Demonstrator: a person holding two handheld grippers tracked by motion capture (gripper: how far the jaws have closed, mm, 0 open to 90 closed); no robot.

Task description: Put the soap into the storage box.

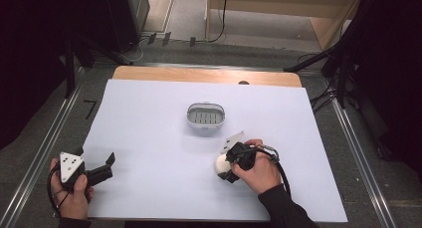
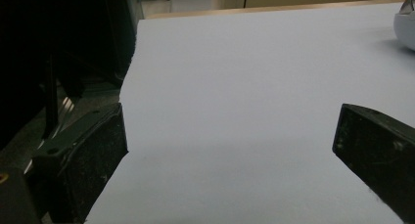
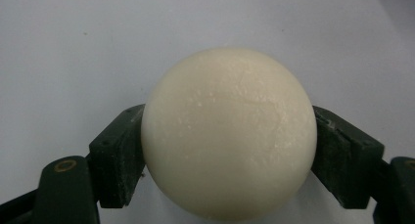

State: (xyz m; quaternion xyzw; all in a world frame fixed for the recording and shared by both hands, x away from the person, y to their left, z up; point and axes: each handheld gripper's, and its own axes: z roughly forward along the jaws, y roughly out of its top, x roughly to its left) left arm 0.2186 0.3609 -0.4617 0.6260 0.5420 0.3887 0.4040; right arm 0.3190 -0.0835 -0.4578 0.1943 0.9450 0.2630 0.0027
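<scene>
A cream-white ball [image 3: 229,133] sits between the two black jaws of my right gripper [image 3: 229,155], whose pads press on both of its sides. In the high view that right gripper [image 1: 225,169] is low over the white sheet, right of centre, with the ball [image 1: 220,163] at its tip. A small grey oval basket [image 1: 205,116] stands on the sheet behind it. My left gripper [image 1: 110,159] rests at the sheet's front left corner, jaws wide apart and nothing between them [image 2: 230,141].
A white sheet [image 1: 149,138] covers the wooden table [image 1: 199,74]. Metal rails run along both sides. Dark stands and cables stand off the table at the left and right. The basket's white edge [image 2: 405,28] shows at the far right of the left gripper view.
</scene>
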